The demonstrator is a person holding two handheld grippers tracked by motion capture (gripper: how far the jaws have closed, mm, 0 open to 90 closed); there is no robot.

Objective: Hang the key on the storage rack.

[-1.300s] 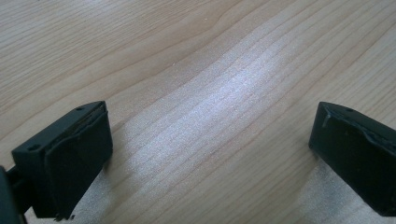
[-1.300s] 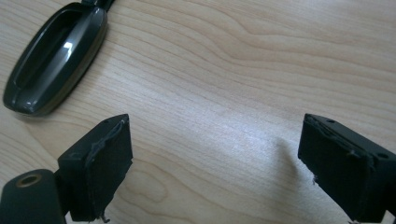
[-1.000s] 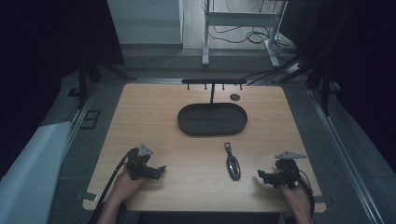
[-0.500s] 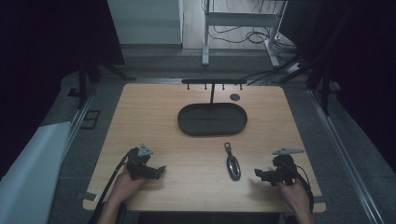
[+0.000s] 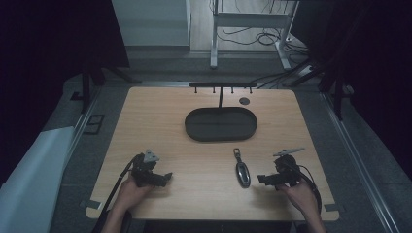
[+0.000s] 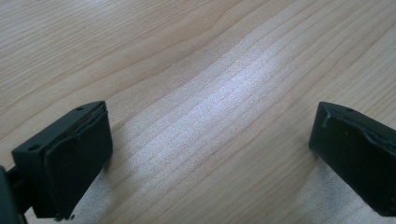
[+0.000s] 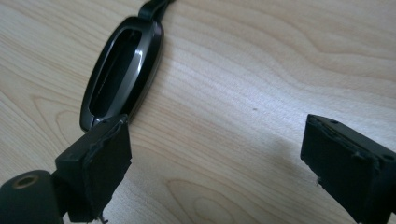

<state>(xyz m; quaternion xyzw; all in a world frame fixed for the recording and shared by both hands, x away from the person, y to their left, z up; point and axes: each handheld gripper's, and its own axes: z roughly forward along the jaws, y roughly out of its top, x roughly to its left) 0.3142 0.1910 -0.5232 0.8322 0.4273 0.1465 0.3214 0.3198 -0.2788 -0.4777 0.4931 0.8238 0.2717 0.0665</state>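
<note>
A black car key fob (image 5: 242, 172) with a short strap lies flat on the wooden table (image 5: 204, 194), in front of a dark oval tray (image 5: 221, 124). My right gripper (image 5: 263, 179) rests on the table just right of the fob and points at it, jaws wide open. In the right gripper view the glossy fob (image 7: 122, 70) lies just beyond the left jaw, outside the gap, and my right gripper (image 7: 217, 163) holds nothing. My left gripper (image 5: 166, 177) rests near the table's front left, open, with bare wood between its jaws (image 6: 210, 154).
A black rack with small hooks (image 5: 222, 86) stands behind the tray at the table's far edge. A small dark disc (image 5: 244, 101) lies beside it. White sheeting (image 5: 29, 174) hangs off to the left of the table.
My right gripper has slid left, closer to the key fob. The left gripper has stayed where it was.
</note>
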